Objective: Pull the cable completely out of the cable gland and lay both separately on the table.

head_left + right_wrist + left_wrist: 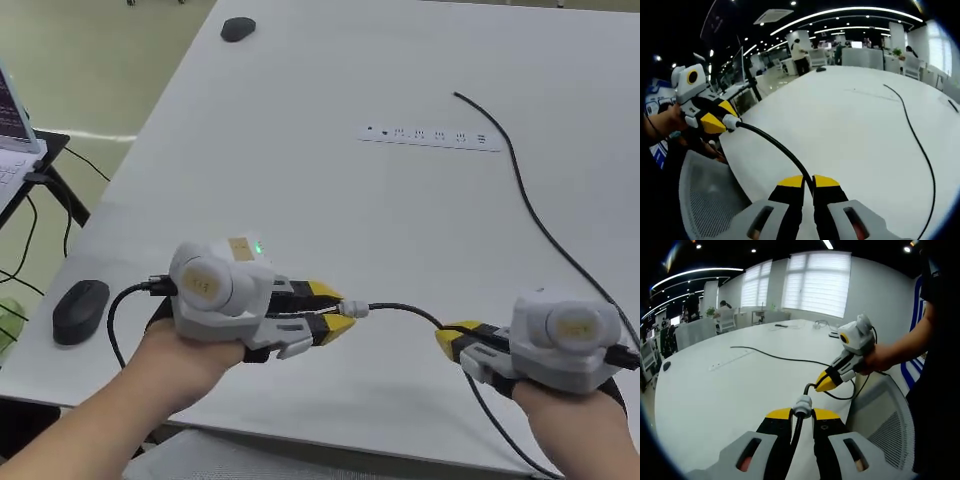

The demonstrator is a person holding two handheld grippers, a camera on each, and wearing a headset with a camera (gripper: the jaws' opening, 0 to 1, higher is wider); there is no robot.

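Head view: left tool clenched on cable gland, right tool clenched on cable, both just above counter near its front edge. Left gripper view: cable gland sits at the jaw tips, cable threaded through. Right gripper view: cable nipped between jaws, short span to cable gland. Step looks like pull-out, not yet done. Next: draw tools apart along the cable.

Open office: desks, strip lights, laptop.
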